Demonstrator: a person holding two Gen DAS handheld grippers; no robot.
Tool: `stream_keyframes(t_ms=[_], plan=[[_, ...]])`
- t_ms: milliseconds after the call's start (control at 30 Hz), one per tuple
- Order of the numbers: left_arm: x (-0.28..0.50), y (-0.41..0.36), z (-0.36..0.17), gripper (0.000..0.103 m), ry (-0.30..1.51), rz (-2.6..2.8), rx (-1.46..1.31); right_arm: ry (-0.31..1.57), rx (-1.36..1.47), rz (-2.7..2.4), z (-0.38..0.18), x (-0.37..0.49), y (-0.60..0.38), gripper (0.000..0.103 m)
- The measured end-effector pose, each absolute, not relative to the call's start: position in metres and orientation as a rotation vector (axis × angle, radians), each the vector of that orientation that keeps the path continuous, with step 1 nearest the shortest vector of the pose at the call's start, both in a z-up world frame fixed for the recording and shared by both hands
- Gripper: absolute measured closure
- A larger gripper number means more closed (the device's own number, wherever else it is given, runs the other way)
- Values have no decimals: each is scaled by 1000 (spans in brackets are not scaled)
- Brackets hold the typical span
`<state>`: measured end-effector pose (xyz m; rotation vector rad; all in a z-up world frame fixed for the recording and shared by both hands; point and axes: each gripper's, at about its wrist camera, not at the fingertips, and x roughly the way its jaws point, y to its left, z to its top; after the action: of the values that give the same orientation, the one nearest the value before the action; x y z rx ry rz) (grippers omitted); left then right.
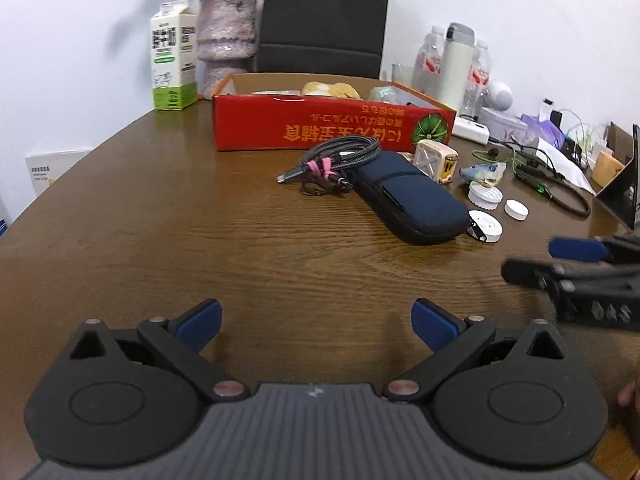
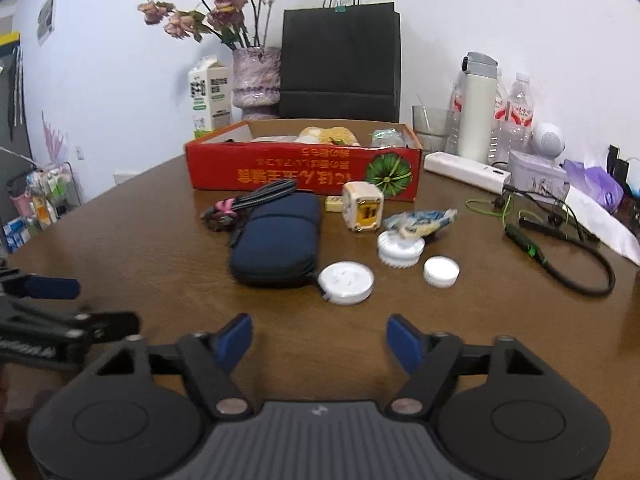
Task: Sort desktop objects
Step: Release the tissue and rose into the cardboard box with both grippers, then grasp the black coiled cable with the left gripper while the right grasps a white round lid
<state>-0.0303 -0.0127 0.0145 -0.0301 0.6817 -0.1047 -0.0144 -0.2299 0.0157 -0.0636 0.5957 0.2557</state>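
A navy zip case lies flat mid-tabletop, a coiled braided cable touching it at eleven o'clock, three white lids at four o'clock, the red cardboard box at twelve.

White wall, brown wooden table — even light

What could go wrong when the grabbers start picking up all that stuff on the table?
The cable bundle lies against the navy pouch, so lifting one may drag the other. The flat white disc touches the pouch's corner and could get knocked. Both open grippers, left and right, are close and might bump.
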Motion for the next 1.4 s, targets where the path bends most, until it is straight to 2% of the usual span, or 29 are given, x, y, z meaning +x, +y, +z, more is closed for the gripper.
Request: stream_keyframes(t_ms=[133,200,267,400,433,467,500,567,600,633,667,700,733,800,900,967,1000,1400], plan=[[-4,-11,22,0,658,-119,-13,630,-74,255,12,20,-239,42],[13,-12,30,4,623,-135,-19,646,-76,253,11,35,-241,46],[34,-14,38,12,605,-175,-26,655,-71,261,9,45,-243,49],[88,-32,43,23,607,-281,1,653,-62,267,4,52,-243,71],[99,-39,41,32,618,-292,26,650,-59,268,4,53,-243,73],[110,-45,39,38,626,-279,53,650,-53,270,3,53,-244,73],[122,-52,36,39,632,-266,86,649,-48,272,3,53,-244,73],[141,-57,31,47,655,-275,106,653,-38,280,4,55,-246,72],[149,-55,28,50,671,-288,78,658,-27,287,4,57,-248,66],[154,-52,27,61,684,-303,46,661,-23,292,5,59,-248,63],[159,-49,25,76,698,-329,15,657,-29,292,5,61,-248,60],[161,-46,25,79,706,-339,-3,648,-41,288,6,63,-248,57],[161,-44,25,88,700,-337,-7,643,-49,286,7,67,-248,55],[156,-43,27,91,682,-325,3,644,-64,283,8,74,-247,51],[138,-35,37,91,626,-289,-21,658,-82,302,6,86,-244,51],[117,-27,45,92,579,-247,-42,663,-94,310,3,91,-240,55],[105,-22,49,92,562,-236,-55,659,-99,319,3,92,-238,64],[8,22,68,92,486,-237,-183,587,-27,267,15,47,-245,65]])
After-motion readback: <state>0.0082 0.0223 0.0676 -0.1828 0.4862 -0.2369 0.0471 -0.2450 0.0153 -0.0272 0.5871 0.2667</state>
